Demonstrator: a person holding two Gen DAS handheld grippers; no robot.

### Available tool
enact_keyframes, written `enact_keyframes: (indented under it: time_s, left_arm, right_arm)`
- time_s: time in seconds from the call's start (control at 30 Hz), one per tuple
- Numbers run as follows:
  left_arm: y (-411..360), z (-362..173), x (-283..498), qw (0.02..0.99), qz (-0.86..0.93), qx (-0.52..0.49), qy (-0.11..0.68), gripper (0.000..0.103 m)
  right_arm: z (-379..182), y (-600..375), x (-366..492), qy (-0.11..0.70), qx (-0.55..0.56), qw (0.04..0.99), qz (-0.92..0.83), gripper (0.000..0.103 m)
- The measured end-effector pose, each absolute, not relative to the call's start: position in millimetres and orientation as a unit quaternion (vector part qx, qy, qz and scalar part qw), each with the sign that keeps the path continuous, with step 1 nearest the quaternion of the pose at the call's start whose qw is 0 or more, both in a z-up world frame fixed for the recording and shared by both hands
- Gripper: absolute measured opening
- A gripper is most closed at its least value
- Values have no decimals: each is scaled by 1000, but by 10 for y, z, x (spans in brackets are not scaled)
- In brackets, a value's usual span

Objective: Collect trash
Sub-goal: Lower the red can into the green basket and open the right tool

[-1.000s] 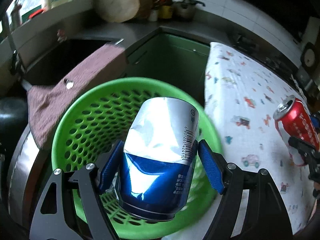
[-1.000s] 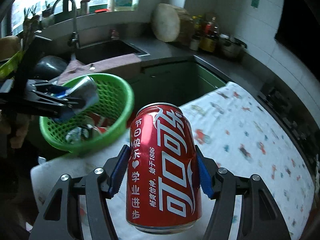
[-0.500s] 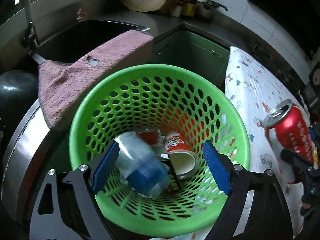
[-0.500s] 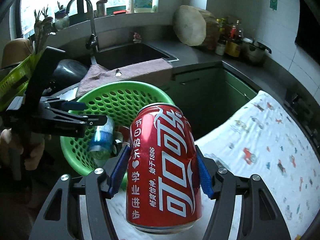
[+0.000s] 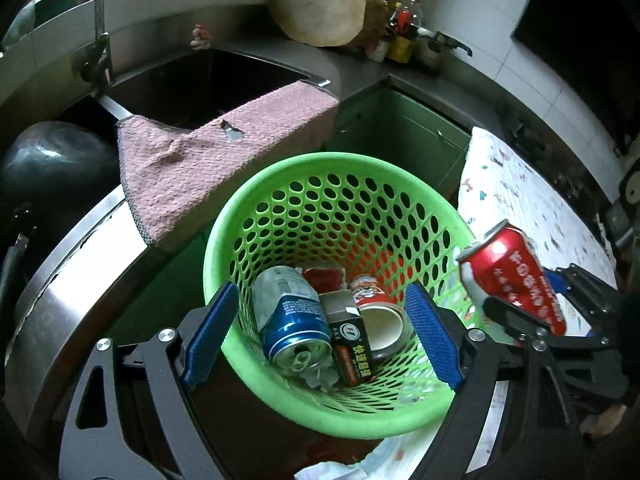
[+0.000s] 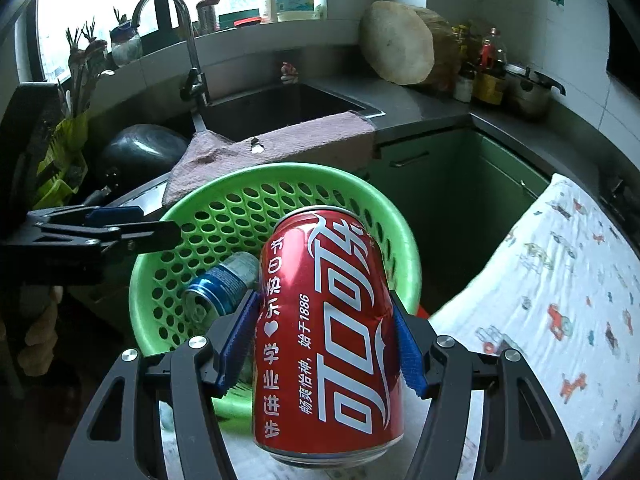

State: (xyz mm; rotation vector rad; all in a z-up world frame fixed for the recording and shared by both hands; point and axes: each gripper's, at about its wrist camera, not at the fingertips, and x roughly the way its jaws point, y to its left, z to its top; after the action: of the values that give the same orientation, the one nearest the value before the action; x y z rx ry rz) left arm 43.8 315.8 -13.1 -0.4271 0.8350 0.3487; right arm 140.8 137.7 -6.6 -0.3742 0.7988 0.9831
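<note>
Kitchen counter behind: right tool (image 6: 326, 348) grips dented red can (image 6: 328, 332); left tool (image 5: 322, 334) spread, empty.

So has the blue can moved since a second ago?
Yes. The blue can has dropped from the left gripper, whose jaws have just been opening, and lies inside the green basket.

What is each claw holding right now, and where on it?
The right claw grips the red can by its sides at mid-body. The left claw is open and holds nothing, above the green basket.
</note>
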Motion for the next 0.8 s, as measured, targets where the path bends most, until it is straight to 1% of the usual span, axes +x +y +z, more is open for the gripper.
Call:
enact_keyframes:
  time_s: [0.17, 0.27, 0.33, 0.37, 0.8]
  left_arm:
    - [3175, -98, 400, 880, 168, -208, 393, 84]
    - [3181, -77, 371, 881, 169, -208, 391, 84]
    - [3180, -71, 358, 881, 171, -207, 390, 84]
    - [3184, -68, 351, 881, 171, -208, 390, 84]
    - [2980, 45, 391, 889, 155, -196, 384, 84]
  right_arm:
    - [-76, 1473, 1404, 370, -169, 787, 464, 61]
    - [-60, 1512, 1395, 368, -163, 785, 470, 63]
    - [-39, 1519, 1378, 365, -160, 786, 473, 71]
    - [-21, 1512, 1366, 361, -159, 787, 475, 73]
    - [178, 1221, 1292, 341, -171, 801, 462, 74]
